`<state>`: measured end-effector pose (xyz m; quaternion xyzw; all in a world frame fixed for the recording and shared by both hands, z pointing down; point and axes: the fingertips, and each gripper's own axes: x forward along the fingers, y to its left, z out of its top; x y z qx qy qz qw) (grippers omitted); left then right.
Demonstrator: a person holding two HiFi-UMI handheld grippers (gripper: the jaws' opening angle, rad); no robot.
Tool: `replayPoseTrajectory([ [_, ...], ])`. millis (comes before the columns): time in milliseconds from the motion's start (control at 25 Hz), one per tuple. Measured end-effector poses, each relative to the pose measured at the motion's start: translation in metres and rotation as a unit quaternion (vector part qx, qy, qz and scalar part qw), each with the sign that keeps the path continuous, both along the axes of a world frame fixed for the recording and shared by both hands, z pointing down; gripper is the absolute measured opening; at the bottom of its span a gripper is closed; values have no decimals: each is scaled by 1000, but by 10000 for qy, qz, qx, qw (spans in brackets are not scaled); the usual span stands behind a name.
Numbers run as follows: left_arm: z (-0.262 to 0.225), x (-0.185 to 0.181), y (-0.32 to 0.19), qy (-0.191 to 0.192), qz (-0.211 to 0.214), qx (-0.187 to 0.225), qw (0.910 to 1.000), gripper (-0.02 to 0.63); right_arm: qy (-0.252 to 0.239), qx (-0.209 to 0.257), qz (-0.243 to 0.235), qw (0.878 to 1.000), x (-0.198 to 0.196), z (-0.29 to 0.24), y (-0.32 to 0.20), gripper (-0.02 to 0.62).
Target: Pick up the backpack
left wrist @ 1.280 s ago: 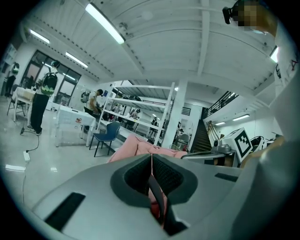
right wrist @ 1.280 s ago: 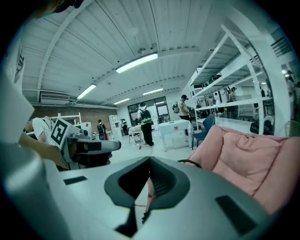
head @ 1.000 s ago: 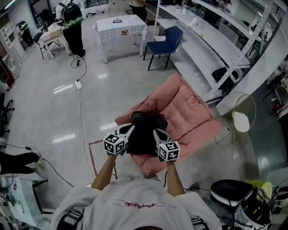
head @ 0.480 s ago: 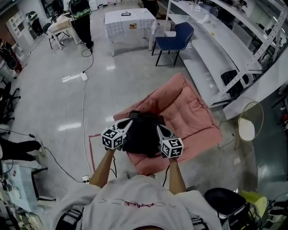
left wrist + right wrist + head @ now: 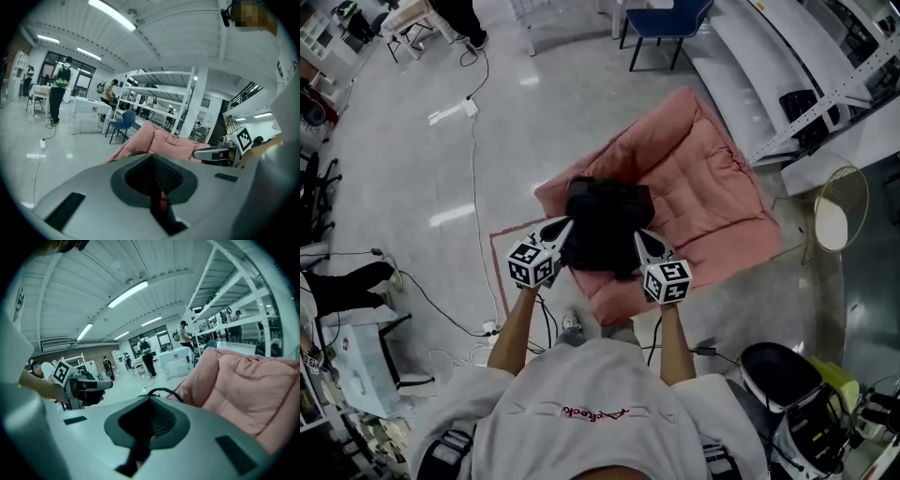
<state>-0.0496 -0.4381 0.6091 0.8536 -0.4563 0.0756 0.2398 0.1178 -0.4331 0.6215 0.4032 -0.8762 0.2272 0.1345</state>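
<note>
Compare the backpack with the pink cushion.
The backpack is black; the cushion is pink. The backpack is much smaller than the cushion, covering only its near corner. The backpack is lumpy and crumpled; the cushion is spread out and quilted. Both are soft fabric things.

Black backpack (image 5: 605, 225), soft dark fabric, slumped and bunched, over the near corner of a pink cushion (image 5: 712, 178), pinched on its left side by the closed left claw (image 5: 568, 224) and on its right by the closed right claw (image 5: 637, 235), thin black strap loop (image 5: 165, 392) arching up
</note>
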Motion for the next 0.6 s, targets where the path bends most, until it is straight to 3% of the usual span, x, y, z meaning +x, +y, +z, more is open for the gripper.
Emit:
replayPoseTrajectory([
  [600,101,-8,18,-36,-3,-652,9979,15,110,-992,-14,9950,2,114,52,18],
])
